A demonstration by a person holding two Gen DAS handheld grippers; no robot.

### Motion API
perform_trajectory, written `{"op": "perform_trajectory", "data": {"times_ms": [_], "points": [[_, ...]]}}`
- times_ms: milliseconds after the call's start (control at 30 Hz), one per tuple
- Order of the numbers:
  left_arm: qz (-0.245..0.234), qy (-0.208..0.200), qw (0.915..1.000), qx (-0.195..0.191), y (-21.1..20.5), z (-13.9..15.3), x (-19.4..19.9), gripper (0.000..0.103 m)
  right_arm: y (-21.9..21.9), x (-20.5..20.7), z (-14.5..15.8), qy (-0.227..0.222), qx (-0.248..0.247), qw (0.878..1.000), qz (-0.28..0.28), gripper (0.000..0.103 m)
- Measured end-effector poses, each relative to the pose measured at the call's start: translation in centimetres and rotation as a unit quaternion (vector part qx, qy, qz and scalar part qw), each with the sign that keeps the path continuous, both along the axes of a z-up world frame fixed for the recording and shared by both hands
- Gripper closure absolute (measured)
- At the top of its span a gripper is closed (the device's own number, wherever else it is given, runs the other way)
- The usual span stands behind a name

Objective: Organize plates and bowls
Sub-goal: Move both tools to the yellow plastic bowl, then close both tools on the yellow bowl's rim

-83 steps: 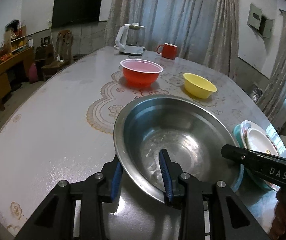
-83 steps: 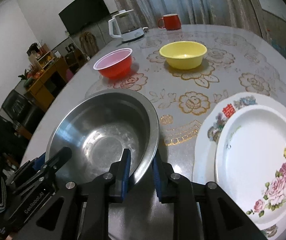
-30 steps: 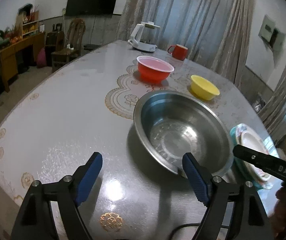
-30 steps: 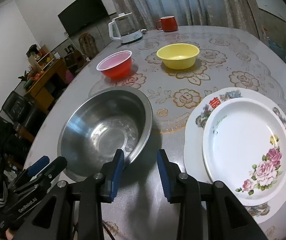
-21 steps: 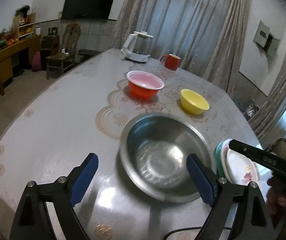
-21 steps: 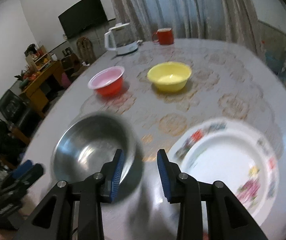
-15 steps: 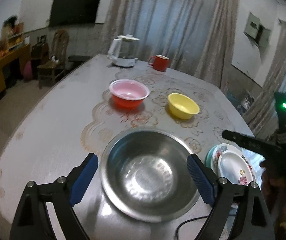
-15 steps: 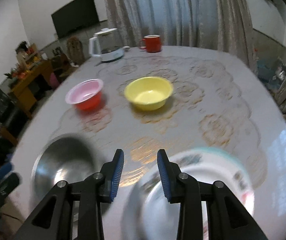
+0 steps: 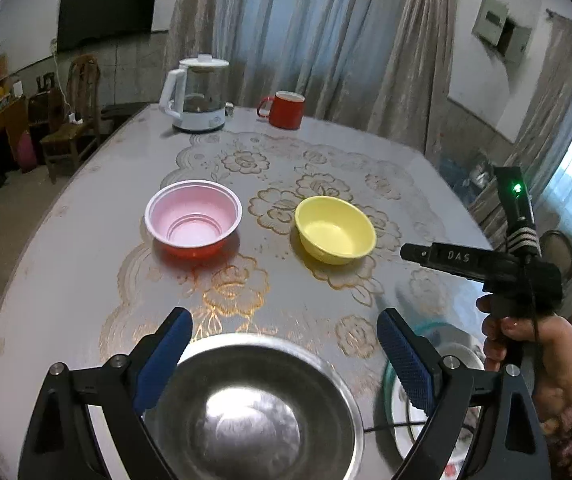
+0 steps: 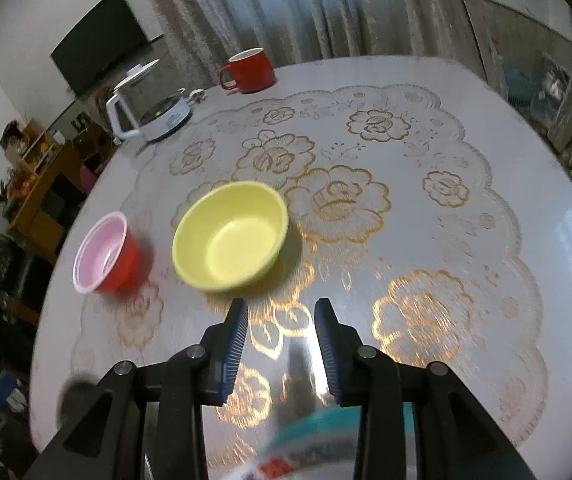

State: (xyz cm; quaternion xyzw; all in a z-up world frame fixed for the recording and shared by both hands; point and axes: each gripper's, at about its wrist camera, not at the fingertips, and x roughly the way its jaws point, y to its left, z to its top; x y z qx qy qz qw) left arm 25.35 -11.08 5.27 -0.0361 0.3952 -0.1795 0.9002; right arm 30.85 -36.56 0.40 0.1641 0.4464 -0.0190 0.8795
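A large steel bowl (image 9: 251, 408) sits on the table just below my left gripper (image 9: 281, 344), which is wide open and empty above it. A yellow bowl (image 9: 336, 229) and a red bowl with a pink inside (image 9: 193, 218) stand farther out on the table. My right gripper (image 10: 281, 328) is open and empty, held above the table just short of the yellow bowl (image 10: 230, 236), with the red bowl (image 10: 105, 258) to its left. The stacked plates (image 9: 422, 392) lie at the right of the steel bowl; in the right wrist view their blurred rim (image 10: 318, 436) shows under the gripper.
A white kettle (image 9: 197, 96) and a red mug (image 9: 284, 109) stand at the far end of the table; both also show in the right wrist view, kettle (image 10: 149, 110) and mug (image 10: 250, 65). The right handheld gripper body (image 9: 502, 264) is over the table's right side.
Both grippers let go of the steel bowl's rim, opened and pulled back and up. The right gripper then swung forward towards the yellow bowl.
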Motion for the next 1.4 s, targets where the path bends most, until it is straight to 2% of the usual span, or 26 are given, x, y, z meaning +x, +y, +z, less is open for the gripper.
{"op": "perform_trajectory", "data": {"times_ms": [100, 200, 400, 467, 567, 633, 800, 933, 1000, 1067, 1100, 1133, 1167, 1233, 1300, 1400], "points": [[0.004, 0.0, 0.9996, 0.027, -1.3, -0.4, 2.3, 0.009, -0.8, 2.1, -1.0, 0.014, 0.037, 0.999, 0.0, 0.068], [-0.002, 0.015, 0.9993, 0.033, -2.3, -1.1, 4.3, 0.009, -1.7, 3.8, -2.2, 0.035, 0.059, 0.998, -0.017, 0.068], [-0.002, 0.031, 0.999, 0.033, -3.9, -2.0, 8.0, 0.011, -2.8, 5.4, -3.3, 0.024, 0.114, 0.993, -0.026, 0.068], [-0.003, 0.054, 0.9983, 0.023, -4.4, -2.7, 9.6, 0.013, -2.9, 5.9, -3.5, 0.023, 0.121, 0.992, -0.021, 0.068], [-0.006, 0.088, 0.9961, 0.007, -5.0, -4.0, 11.4, 0.026, -3.0, 6.7, -4.3, 0.038, 0.116, 0.992, -0.018, 0.075], [-0.006, 0.109, 0.994, 0.013, -5.7, -5.3, 12.6, 0.038, -3.1, 6.9, -4.8, 0.04, 0.126, 0.991, -0.011, 0.078], [-0.006, 0.118, 0.9925, 0.035, -7.3, -6.9, 14.4, 0.041, -3.3, 6.7, -5.4, 0.035, 0.132, 0.991, -0.003, 0.081], [-0.01, 0.126, 0.9918, 0.021, -8.1, -7.1, 16.0, 0.041, -3.3, 6.9, -5.6, 0.03, 0.141, 0.99, 0.004, 0.081], [-0.003, 0.127, 0.9913, 0.036, -8.5, -7.7, 17.0, 0.041, -3.2, 7.0, -5.5, 0.03, 0.132, 0.991, 0.008, 0.081], [-0.003, 0.135, 0.9899, 0.042, -8.8, -8.5, 17.7, 0.047, -3.2, 7.0, -5.5, 0.03, 0.126, 0.992, 0.01, 0.081], [-0.007, 0.14, 0.9893, 0.038, -8.9, -8.8, 18.0, 0.056, -3.2, 6.9, -5.6, 0.029, 0.129, 0.991, 0.009, 0.081], [-0.01, 0.144, 0.9891, 0.03, -8.8, -9.1, 18.1, 0.062, -3.4, 6.8, -5.7, 0.026, 0.137, 0.99, 0.009, 0.081], [-0.012, 0.144, 0.9892, 0.021, -8.8, -9.2, 18.2, 0.064, -3.4, 6.8, -5.8, 0.024, 0.147, 0.989, 0.011, 0.081], [-0.022, 0.136, 0.9902, 0.022, -9.3, -9.1, 18.0, 0.079, -3.2, 6.8, -5.7, 0.022, 0.141, 0.99, 0.014, 0.081], [-0.045, 0.122, 0.9902, 0.049, -10.6, -8.9, 17.4, 0.086, -2.9, 6.8, -5.5, 0.02, 0.128, 0.991, 0.018, 0.081], [-0.063, 0.112, 0.9897, 0.063, -11.3, -8.7, 16.6, 0.087, -2.7, 6.9, -5.6, 0.024, 0.13, 0.991, 0.013, 0.089]]}}
